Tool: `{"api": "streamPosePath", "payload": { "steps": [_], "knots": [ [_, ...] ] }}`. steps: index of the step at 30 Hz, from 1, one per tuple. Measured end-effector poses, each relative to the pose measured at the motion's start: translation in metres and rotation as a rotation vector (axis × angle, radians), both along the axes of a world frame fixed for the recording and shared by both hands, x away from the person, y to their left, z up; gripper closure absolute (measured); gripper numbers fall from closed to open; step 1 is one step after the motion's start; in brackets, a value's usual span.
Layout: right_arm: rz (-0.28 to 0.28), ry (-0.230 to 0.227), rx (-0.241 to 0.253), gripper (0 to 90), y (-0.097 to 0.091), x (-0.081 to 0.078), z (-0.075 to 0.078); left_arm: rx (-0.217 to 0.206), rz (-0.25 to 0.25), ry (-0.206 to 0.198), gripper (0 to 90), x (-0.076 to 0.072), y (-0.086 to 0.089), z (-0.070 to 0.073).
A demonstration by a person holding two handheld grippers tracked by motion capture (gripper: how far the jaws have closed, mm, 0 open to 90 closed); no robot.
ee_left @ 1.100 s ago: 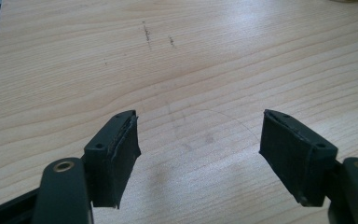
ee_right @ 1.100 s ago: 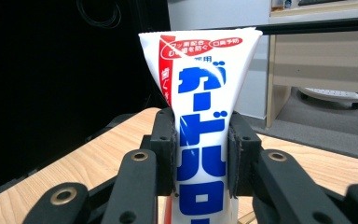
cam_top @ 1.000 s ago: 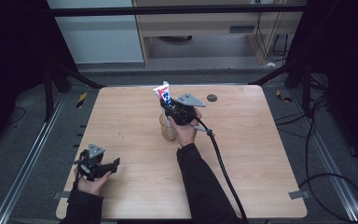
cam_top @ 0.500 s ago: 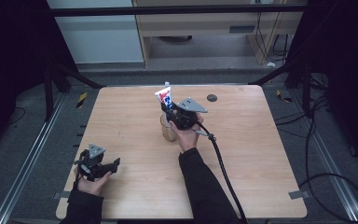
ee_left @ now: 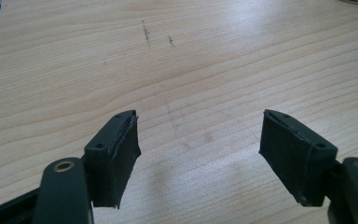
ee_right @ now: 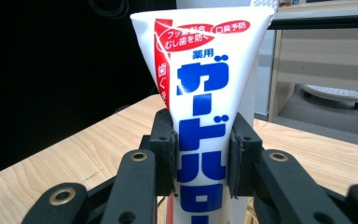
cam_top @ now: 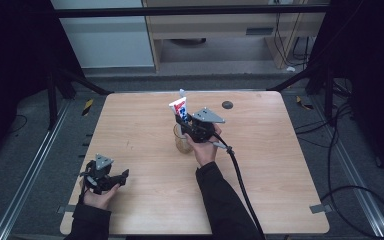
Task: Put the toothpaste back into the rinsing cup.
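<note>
A white toothpaste tube with blue and red print stands upright, its flat crimped end up. My right gripper is shut on the tube's middle, both pads pressed against its sides. In the high view the tube rises above a clear glass cup at the table's middle, with the right gripper just over the cup's rim; whether the tube's lower end sits in the cup is hidden. My left gripper rests near the table's front left corner; its jaws stand open over bare wood.
A small dark round disc lies on the wooden table behind and to the right of the cup. The right gripper's black cable trails toward the front edge. Metal rails and a dark frame surround the table.
The right gripper with the tube has shifted slightly; the tube stands a little more upright over the cup. The left gripper has stayed put.
</note>
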State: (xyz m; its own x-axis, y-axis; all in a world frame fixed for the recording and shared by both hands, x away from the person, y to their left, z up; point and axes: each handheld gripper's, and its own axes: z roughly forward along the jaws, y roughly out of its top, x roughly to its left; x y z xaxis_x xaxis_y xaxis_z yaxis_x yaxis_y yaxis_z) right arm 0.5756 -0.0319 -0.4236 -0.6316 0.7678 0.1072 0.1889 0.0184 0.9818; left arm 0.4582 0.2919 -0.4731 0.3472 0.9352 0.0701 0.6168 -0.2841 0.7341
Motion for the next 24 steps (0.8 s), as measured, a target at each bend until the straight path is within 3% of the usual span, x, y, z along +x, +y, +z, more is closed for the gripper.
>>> {"api": "streamPosePath", "payload": {
  "steps": [12, 16, 21, 24],
  "knots": [
    [0.014, 0.023, -0.033, 68.3, -0.007, -0.011, -0.001, 0.002, -0.001, -0.002, 27.2, 0.0, -0.001, 0.0],
    [0.013, 0.056, -0.089, 68.1, -0.006, -0.012, -0.011, 0.002, -0.002, -0.002, 27.1, 0.0, -0.001, 0.0],
    [0.008, 0.069, -0.114, 66.9, -0.007, -0.013, -0.016, 0.002, -0.003, -0.002, 27.1, 0.0, -0.001, 0.0],
    [-0.002, 0.128, -0.191, 62.4, -0.007, -0.013, -0.022, 0.003, -0.004, -0.003, 27.1, -0.001, -0.001, 0.001]
  ]
}}
